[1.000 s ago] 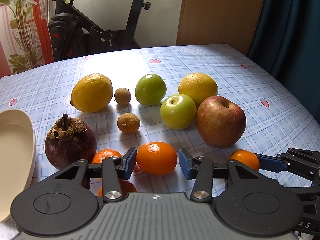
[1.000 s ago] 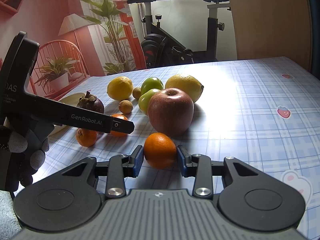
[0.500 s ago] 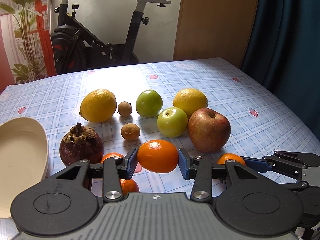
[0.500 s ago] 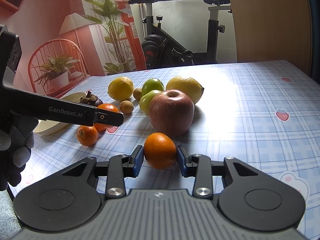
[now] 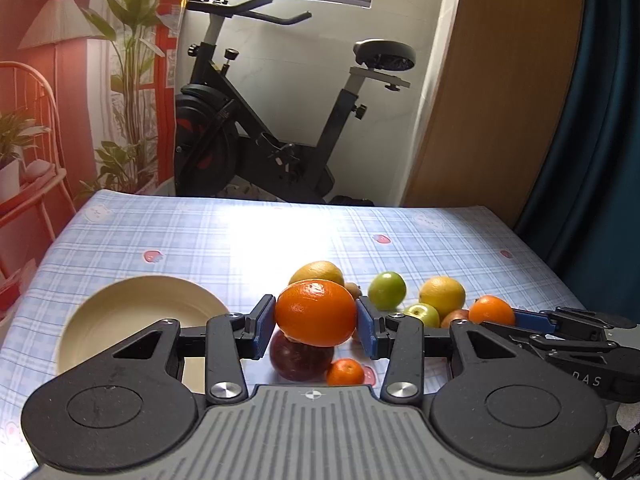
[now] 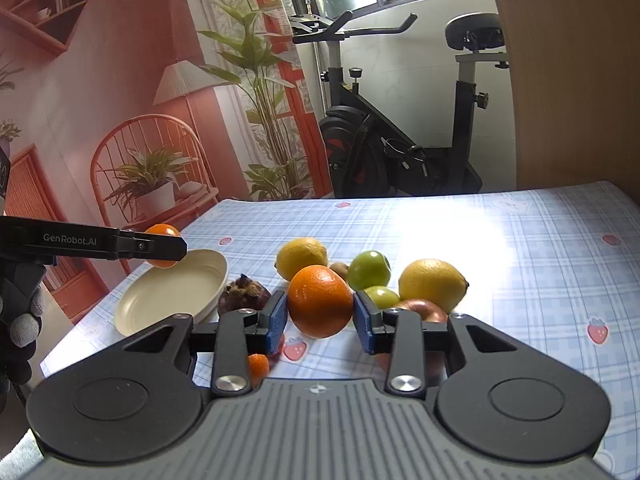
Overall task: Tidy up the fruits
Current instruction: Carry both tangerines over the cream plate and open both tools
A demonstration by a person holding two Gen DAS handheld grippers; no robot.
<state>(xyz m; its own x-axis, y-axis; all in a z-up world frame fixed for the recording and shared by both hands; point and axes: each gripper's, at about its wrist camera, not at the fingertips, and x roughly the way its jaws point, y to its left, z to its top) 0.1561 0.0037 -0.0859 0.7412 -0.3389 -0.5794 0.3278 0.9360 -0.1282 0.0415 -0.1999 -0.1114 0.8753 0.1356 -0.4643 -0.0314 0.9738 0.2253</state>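
Your left gripper (image 5: 316,318) has its jaws squeezed on one orange (image 5: 316,307), up above the cream plate (image 5: 120,304). Your right gripper (image 6: 320,312) has its jaws squeezed on a second orange (image 6: 320,300), lifted over the worktop (image 6: 520,248). Below lie two lemons (image 6: 432,285), two green apples (image 6: 368,270), one red apple (image 6: 424,308), one mangosteen (image 6: 244,298) and one small tangerine (image 6: 258,365). An exercise bike (image 6: 400,148) stands behind.

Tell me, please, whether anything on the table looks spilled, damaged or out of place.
Nothing stands out. The cream plate sits flat and bare, loose fruit stands on the tablecloth, and each tool holds an intact orange: left tool, right tool.
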